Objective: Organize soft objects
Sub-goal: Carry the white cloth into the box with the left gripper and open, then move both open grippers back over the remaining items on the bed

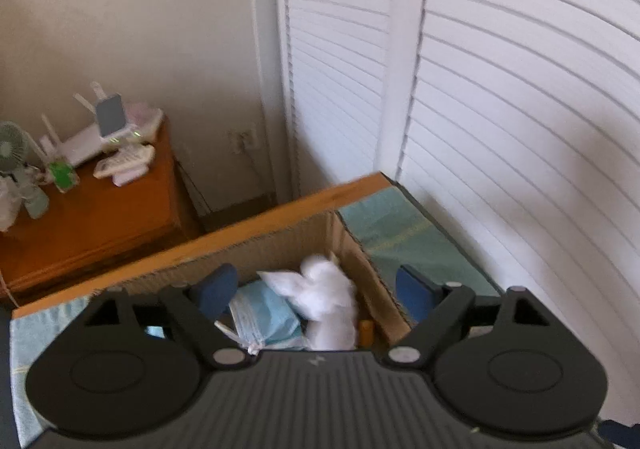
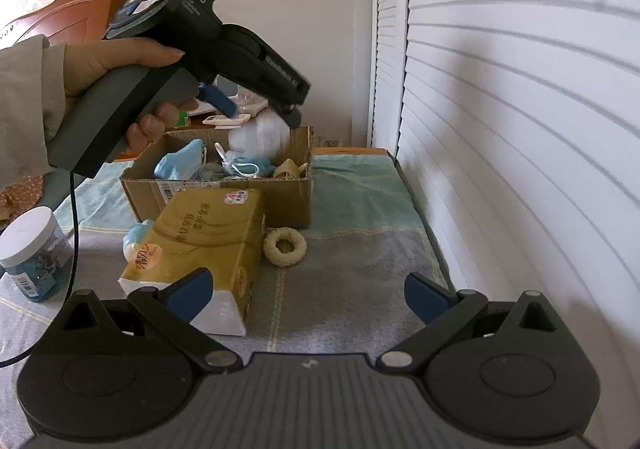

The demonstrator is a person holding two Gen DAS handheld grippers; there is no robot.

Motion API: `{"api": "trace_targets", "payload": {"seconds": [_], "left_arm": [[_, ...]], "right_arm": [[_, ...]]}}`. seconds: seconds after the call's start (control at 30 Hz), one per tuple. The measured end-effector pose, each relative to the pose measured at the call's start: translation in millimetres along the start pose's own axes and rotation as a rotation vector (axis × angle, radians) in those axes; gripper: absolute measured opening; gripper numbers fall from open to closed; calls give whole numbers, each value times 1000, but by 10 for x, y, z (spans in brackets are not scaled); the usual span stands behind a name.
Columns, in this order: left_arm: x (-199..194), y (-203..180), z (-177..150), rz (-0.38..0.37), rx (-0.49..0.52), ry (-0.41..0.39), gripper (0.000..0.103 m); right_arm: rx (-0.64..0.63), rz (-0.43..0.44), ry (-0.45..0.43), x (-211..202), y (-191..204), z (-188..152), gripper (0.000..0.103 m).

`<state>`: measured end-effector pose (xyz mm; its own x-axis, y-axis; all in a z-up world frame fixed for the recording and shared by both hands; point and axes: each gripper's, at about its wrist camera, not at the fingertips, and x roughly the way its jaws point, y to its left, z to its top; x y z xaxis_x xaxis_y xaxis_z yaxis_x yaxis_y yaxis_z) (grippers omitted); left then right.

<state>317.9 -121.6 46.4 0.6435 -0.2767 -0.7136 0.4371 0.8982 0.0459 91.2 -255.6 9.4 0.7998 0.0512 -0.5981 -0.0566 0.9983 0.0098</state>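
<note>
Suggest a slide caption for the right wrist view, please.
Left gripper open over the box; right gripper open near tissue pack and ring.

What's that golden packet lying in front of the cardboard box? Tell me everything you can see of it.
The golden packet looks like a soft plastic-wrapped pack of tissues, gold-brown with printed characters, a round label near its close end and a pink one at its far end. Its white folded end faces the camera. It lies flat on the cloth-covered surface, its far end at the cardboard box, with a pale ring right beside it.
</note>
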Motion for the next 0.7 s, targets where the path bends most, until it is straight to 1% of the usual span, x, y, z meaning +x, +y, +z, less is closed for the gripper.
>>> {"api": "trace_targets", "payload": {"seconds": [0.13,0.23,0.37,0.47,0.53,0.6,0.7], "left_arm": [[-116,52,-46,1,-2,-3,87],[-275,87,-113,5,6,-19,87],[-520,127,-261,14,24,-36,87],[-709,148,-421,59,25,-59,91],[-830,164,-549,85,26,-79,96],[-926,210,-689,112,20,-83,96],[-1016,285,-904,137,-2,-68,96]], "right_arm": [[18,5,0,-6,-33,-6,103],[46,8,15,12,-54,9,103],[52,-13,14,-31,-75,13,103],[51,-35,5,-81,-72,19,103],[32,-50,1,-108,-50,23,103],[12,-60,-8,-142,-35,29,103],[-3,-61,-12,-175,-9,37,103]]}}
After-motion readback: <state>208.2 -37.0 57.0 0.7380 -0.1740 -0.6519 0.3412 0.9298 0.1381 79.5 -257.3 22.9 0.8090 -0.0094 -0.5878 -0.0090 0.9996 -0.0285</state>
